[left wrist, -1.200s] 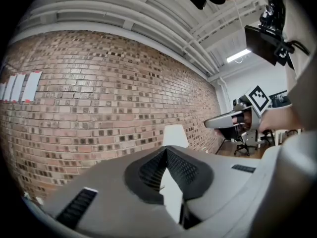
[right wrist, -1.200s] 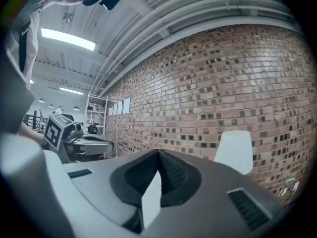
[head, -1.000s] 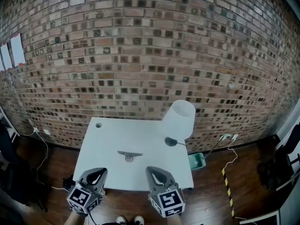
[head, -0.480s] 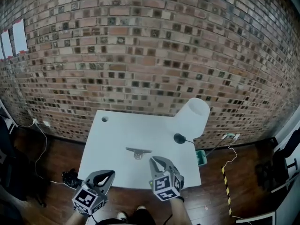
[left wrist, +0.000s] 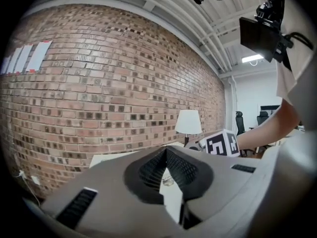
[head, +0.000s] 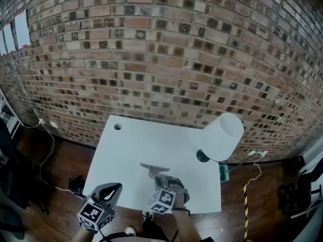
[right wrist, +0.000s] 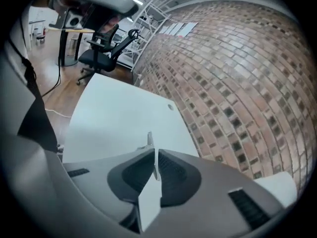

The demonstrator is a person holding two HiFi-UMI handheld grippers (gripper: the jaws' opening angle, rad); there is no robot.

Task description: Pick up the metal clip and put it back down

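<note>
The metal clip (head: 154,168) is a thin grey piece on the white table (head: 126,150), near the middle of its front half. My right gripper (head: 160,178) has reached over the table edge to it. In the right gripper view the clip's upright blade (right wrist: 150,142) stands in the narrow gap of my right gripper (right wrist: 154,155), whose jaws are opening; the pads do not visibly press on it. My left gripper (head: 112,188) hangs back at the front edge with its tips together and nothing in them. In the left gripper view my left gripper (left wrist: 166,152) points toward the right gripper's marker cube (left wrist: 220,144).
A white lamp (head: 222,135) stands at the table's right rear corner, also seen as the lamp (left wrist: 188,122) in the left gripper view. A cable hole (head: 117,126) is at the back left. A brick wall (head: 161,59) rises behind. An office chair (right wrist: 106,53) stands off to the left.
My right gripper has moved forward from the front edge onto the table until its jaws straddle the clip. The left gripper has stayed at the edge.
</note>
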